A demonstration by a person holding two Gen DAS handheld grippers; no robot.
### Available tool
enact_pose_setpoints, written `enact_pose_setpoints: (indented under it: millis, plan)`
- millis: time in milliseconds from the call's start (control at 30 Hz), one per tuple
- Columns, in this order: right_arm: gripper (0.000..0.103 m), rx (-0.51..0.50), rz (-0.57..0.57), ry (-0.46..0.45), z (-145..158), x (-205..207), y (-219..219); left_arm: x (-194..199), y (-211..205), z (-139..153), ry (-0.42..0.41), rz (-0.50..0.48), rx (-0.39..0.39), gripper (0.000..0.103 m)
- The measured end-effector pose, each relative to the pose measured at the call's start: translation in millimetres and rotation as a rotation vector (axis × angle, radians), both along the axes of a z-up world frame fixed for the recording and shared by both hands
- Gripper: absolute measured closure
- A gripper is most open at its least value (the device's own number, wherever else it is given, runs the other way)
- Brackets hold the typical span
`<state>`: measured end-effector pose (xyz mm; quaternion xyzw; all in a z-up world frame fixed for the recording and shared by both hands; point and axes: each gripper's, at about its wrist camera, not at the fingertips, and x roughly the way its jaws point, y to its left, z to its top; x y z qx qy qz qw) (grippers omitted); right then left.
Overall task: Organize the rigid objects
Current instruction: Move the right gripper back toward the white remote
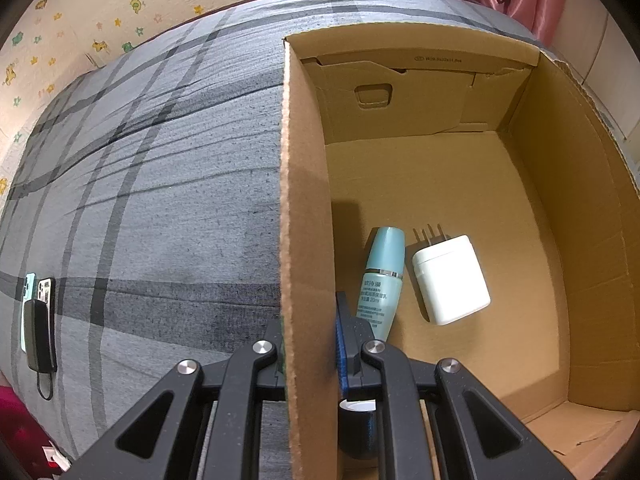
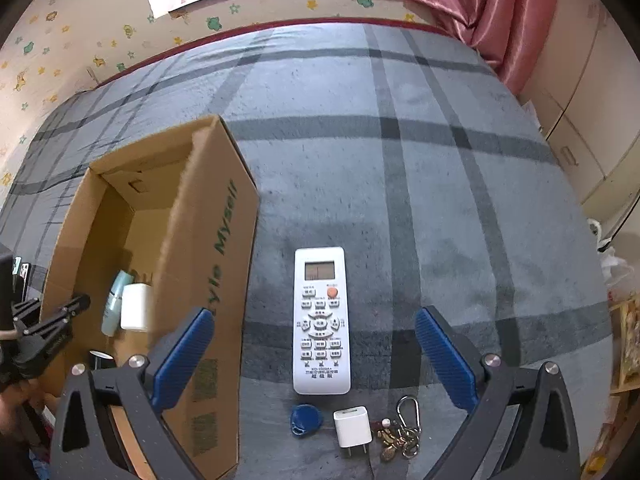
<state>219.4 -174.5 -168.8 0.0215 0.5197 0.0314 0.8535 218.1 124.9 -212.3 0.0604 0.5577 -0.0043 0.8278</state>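
Observation:
An open cardboard box (image 1: 306, 208) stands on a grey plaid bed. My left gripper (image 1: 310, 344) is shut on the box's left wall, one finger outside, one inside. In the box lie a teal bottle (image 1: 380, 280), a white charger (image 1: 450, 280) and a dark roll (image 1: 358, 428). My right gripper (image 2: 316, 356) is open, with its blue pads (image 2: 182, 358) either side of a white remote (image 2: 321, 320). Nearer lie a blue key fob (image 2: 306, 420), a small white plug (image 2: 352, 428) and a keyring (image 2: 404, 432). The box (image 2: 208, 264) shows at left there.
Two phones and a black power bank (image 1: 38, 332) lie on the bed at far left. A pink curtain (image 2: 500, 12) hangs at the back right. A cabinet (image 2: 580, 152) and clutter stand off the bed's right side.

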Motion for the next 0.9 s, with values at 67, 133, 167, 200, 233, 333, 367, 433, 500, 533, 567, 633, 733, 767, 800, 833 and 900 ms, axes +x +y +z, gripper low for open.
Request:
enact_pose_setpoints:
  millis: [67, 133, 167, 200, 233, 333, 367, 433, 500, 533, 567, 633, 733, 767, 800, 833, 900]
  plan:
    - [0.0, -0.008, -0.002, 0.002, -10, 0, -3, 0, -1, 0, 0.001, -0.002, 0.007, 0.089]
    - [0.0, -0.009, -0.004, 0.012, -19, 1, -5, 1, -1, -1, 0.002, -0.002, 0.009, 0.089]
    - [0.0, -0.012, -0.009, 0.022, -27, 1, -6, 1, -1, -1, 0.001, -0.002, 0.01, 0.089]
    - [0.0, -0.01, -0.009, 0.03, -33, 2, -8, 1, -1, -1, 0.001, -0.001, 0.01, 0.089]
    - [0.0, -0.006, -0.009, 0.036, -38, 2, -8, 1, -1, -1, 0.001, -0.001, 0.008, 0.089]
    - [0.0, -0.01, -0.006, 0.048, -53, 4, -9, 0, -1, -2, 0.001, -0.003, 0.008, 0.089]
    - [0.0, -0.01, -0.003, 0.048, -56, 4, -9, 0, -1, -2, 0.001, -0.004, 0.012, 0.089]
    - [0.0, -0.01, 0.001, 0.044, -62, 5, -9, 1, -2, -2, 0.001, -0.005, 0.014, 0.089]
    - [0.0, -0.011, 0.002, 0.043, -68, 8, -9, 1, -2, -2, 0.003, -0.004, 0.015, 0.089]
    - [0.0, -0.011, 0.001, 0.047, -70, 10, -10, 1, -2, -2, 0.003, -0.003, 0.014, 0.089]
    - [0.0, -0.007, 0.0, 0.051, -73, 11, -10, 1, -2, -2, 0.004, -0.003, 0.013, 0.089]
    - [0.0, -0.008, 0.0, 0.063, -78, 14, -10, 0, -2, -2, 0.003, -0.003, 0.015, 0.089]
    - [0.0, -0.017, 0.003, 0.074, -83, 17, -9, 1, -3, -2, 0.002, -0.005, 0.023, 0.089]
    - [0.0, -0.015, 0.003, 0.075, -84, 17, -9, 1, -3, -2, 0.002, -0.004, 0.024, 0.089]
    - [0.0, -0.014, 0.005, 0.077, -85, 17, -9, 0, -4, -2, 0.001, -0.004, 0.025, 0.089]
    - [0.001, -0.019, 0.01, 0.079, -86, 17, -8, 0, -4, -2, 0.001, -0.004, 0.024, 0.089]
    - [0.001, -0.031, 0.014, 0.083, -88, 18, -6, 0, -4, -2, 0.001, -0.003, 0.023, 0.089]
